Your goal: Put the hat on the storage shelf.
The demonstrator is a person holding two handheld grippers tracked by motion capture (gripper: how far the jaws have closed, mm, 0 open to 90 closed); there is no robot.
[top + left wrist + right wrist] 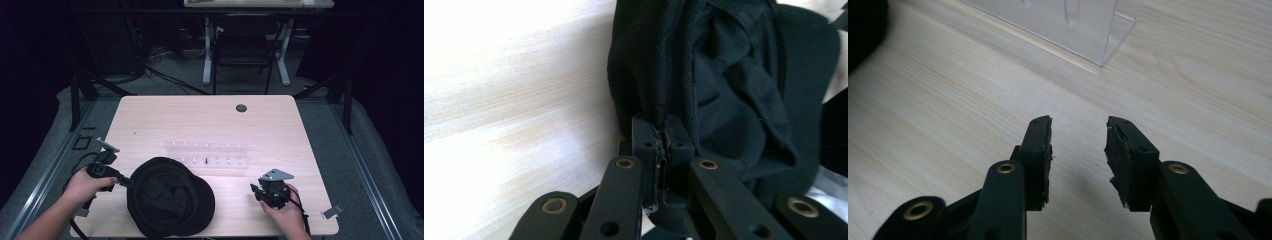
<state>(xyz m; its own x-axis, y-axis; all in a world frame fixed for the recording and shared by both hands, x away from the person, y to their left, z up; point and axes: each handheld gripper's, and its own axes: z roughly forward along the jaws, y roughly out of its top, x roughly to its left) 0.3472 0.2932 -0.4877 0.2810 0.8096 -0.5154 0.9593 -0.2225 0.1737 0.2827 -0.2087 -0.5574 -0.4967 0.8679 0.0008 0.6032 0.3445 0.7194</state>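
A black cap [170, 197] lies upside down on the wooden table [210, 120], its brim to the right near the front edge. My left gripper [125, 182] is shut on the cap's left rim; in the left gripper view the rim's doubled fabric [674, 75] is pinched between the jaws of the left gripper [663, 150]. My right gripper [255, 191] rests low over bare table right of the cap, pointing left. In the right gripper view the right gripper [1078, 142] stands open with nothing between the jaws.
A clear plastic rack [207, 154] with small slots lies across the table's middle, just behind the cap; its corner [1108, 35] sits ahead of my right gripper. A round cable hole [241, 108] is at the table's far side. A chair [245, 45] stands beyond.
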